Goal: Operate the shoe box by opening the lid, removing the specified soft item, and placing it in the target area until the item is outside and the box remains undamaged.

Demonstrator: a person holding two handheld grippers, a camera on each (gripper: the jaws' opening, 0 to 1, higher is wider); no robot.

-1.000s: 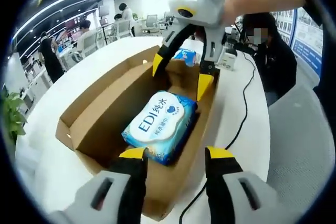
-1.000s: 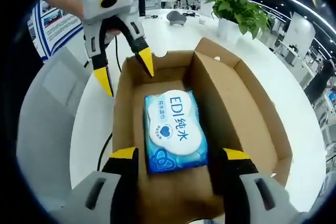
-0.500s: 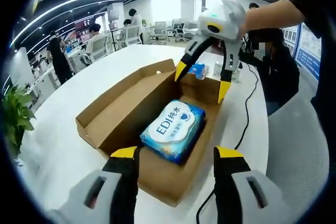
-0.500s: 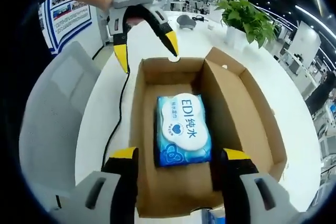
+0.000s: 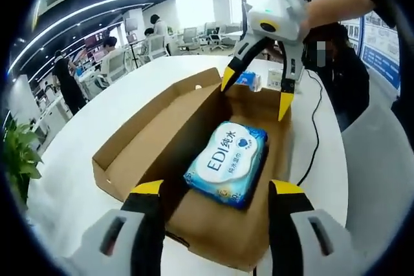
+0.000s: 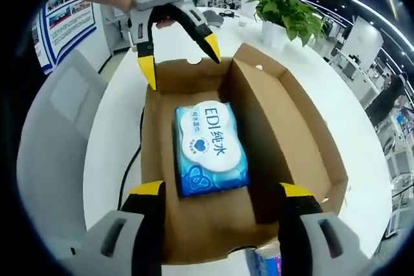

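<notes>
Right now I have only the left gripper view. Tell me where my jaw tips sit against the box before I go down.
Observer: From the right gripper view, the left gripper is open at the far end of the shoe box. One tip hangs outside the side wall over the white table, and the other is above the end wall.
Operator: Tell me what is behind my gripper.
Observer: A poster board in blue and white stands back there, past the arm holding your gripper.
</notes>
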